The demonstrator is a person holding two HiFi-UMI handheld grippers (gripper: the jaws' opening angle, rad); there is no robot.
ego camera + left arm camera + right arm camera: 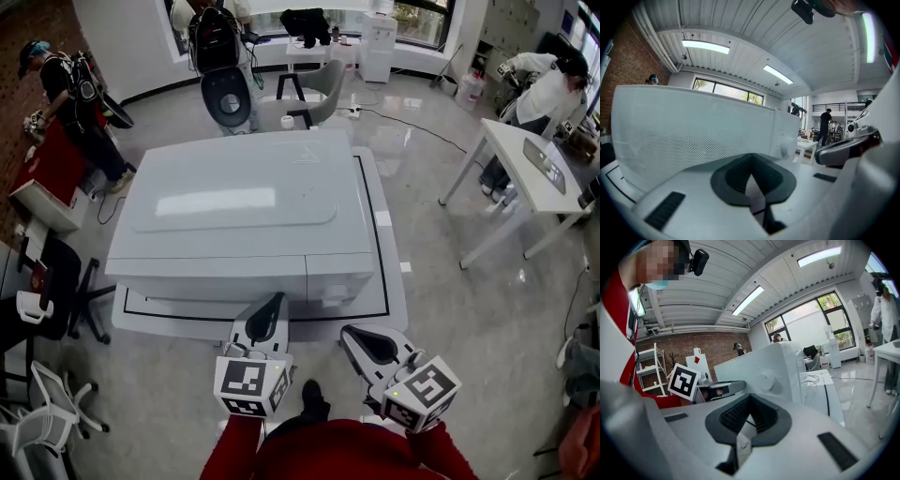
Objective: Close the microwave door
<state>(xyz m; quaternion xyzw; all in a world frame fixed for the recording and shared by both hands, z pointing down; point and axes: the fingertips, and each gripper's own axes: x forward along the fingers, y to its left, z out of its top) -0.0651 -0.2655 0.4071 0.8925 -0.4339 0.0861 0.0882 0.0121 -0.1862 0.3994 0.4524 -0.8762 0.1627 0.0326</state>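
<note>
While I looked down on the white microwave (239, 206) on its low white platform (396, 281), its door (211, 277) lay flush with the front, beside the control panel (339, 276). My left gripper (272, 305) sat just short of the door, jaws clenched on nothing. My right gripper (356, 336), also clenched and empty, pointed toward the panel's knob (767, 379).
</note>
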